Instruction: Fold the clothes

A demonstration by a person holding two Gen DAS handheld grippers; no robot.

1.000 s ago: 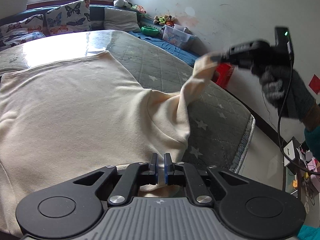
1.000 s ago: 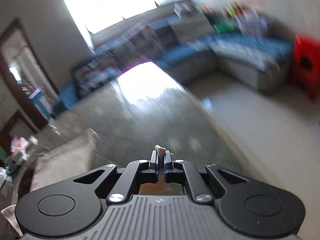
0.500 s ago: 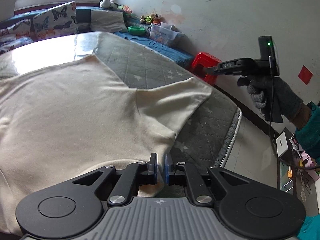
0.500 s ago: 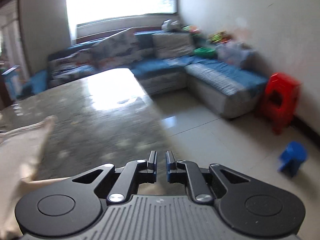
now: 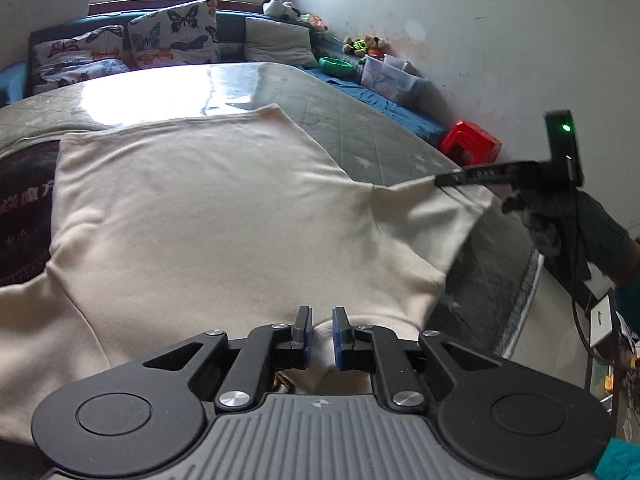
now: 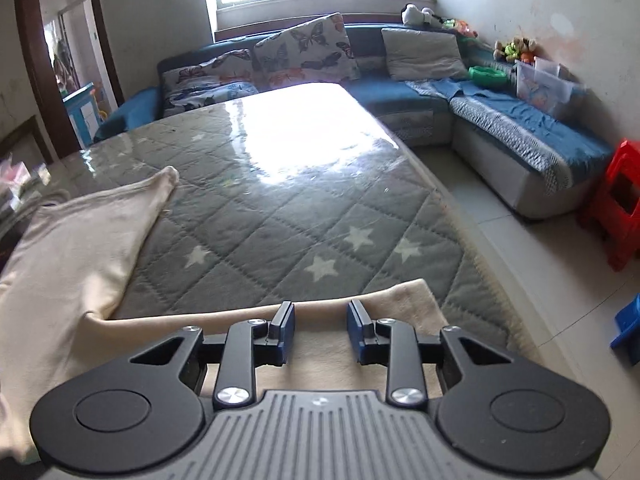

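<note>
A cream shirt (image 5: pixel 200 220) lies spread flat on the grey star-quilted table cover (image 5: pixel 360 136). My left gripper (image 5: pixel 320 328) sits low at the shirt's near edge. Its jaws are opening, a narrow gap shows between them, and cream cloth lies in and under that gap without being pinched. In the right wrist view the shirt's sleeve (image 6: pixel 328 312) lies flat across the cover (image 6: pixel 280 220). My right gripper (image 6: pixel 320 320) hangs just over it with its jaws opening, wide apart, and nothing clamped. From the left wrist view the right gripper (image 5: pixel 452 179) tip rests at the sleeve's far edge, held by a gloved hand (image 5: pixel 580 216).
A dark printed garment (image 5: pixel 24 208) lies under the shirt's left side. A blue corner sofa (image 6: pixel 500 120) with butterfly cushions runs behind and to the right. A red stool (image 6: pixel 620 208) and a blue stool (image 6: pixel 628 328) stand on the tiled floor past the table's right edge.
The right gripper let go of the raised sleeve, which dropped flat on the cover, then came down over it with jaws spread. The left jaws parted slightly.
</note>
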